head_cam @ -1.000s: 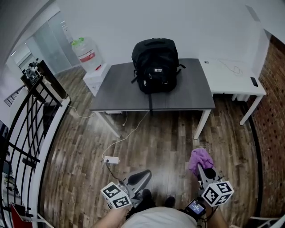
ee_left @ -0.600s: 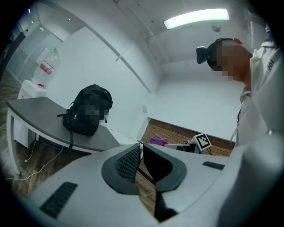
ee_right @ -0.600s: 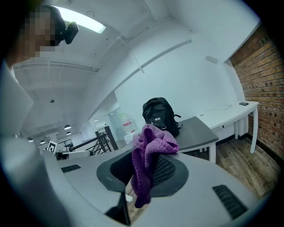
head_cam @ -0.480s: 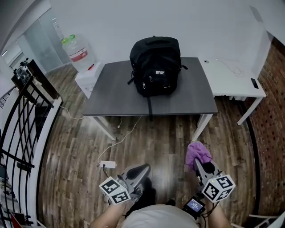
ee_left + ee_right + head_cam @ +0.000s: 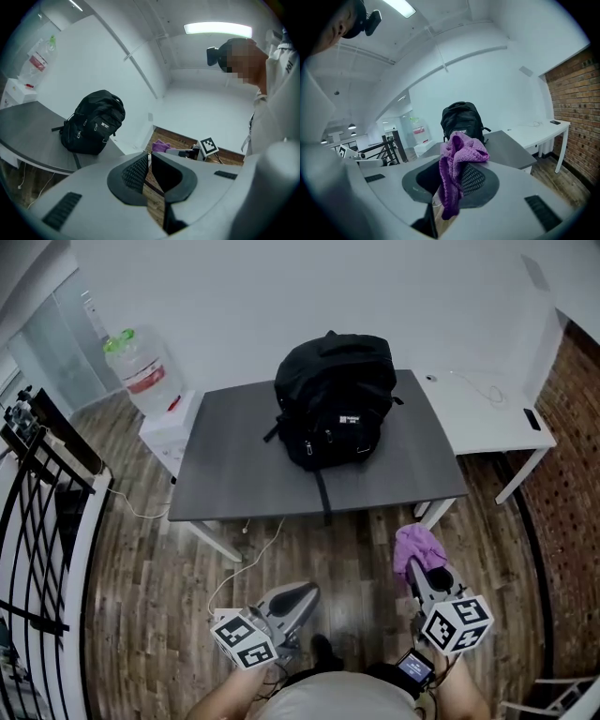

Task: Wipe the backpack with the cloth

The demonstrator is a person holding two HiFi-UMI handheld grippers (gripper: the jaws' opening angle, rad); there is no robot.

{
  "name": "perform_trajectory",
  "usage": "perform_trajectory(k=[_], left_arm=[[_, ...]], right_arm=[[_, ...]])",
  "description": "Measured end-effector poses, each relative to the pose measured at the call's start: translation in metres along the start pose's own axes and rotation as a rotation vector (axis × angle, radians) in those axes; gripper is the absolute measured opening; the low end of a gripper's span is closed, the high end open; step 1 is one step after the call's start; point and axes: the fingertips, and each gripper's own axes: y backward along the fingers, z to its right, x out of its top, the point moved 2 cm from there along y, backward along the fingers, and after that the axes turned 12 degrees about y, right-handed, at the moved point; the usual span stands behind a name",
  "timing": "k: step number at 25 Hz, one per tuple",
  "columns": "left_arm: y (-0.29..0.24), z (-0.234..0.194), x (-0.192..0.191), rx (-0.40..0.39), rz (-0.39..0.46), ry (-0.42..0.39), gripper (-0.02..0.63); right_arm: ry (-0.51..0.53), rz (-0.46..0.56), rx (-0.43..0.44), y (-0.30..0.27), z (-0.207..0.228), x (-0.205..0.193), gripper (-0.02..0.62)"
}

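Observation:
A black backpack (image 5: 334,399) stands upright at the back of a dark grey table (image 5: 234,474); it also shows in the left gripper view, backpack (image 5: 93,123), and the right gripper view, backpack (image 5: 461,120). My right gripper (image 5: 420,566) is shut on a purple cloth (image 5: 417,547), which bunches over the jaws, cloth (image 5: 458,164). It hovers above the floor, just short of the table's front right corner. My left gripper (image 5: 298,598) sits lower left over the floor, jaws together with nothing between them, left gripper (image 5: 149,169).
A white desk (image 5: 483,409) with a cable and a small dark object adjoins the table on the right, by a brick wall (image 5: 572,474). A water bottle (image 5: 136,367) on a white stand is at the left. A black railing (image 5: 42,512) runs along the left. A power strip cable (image 5: 253,554) trails on the wood floor.
The table and backpack have come closer and lower in the head view as the person steps forward. Both grippers keep their pose; the cloth stays held.

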Motion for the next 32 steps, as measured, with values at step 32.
perform_trajectory(k=[32], left_arm=[[-0.164,-0.134,0.165,0.106,0.175,-0.075,0.006]], right_arm=[[0.219,0.162,0.246,-0.241,0.081,0.159,0.084]])
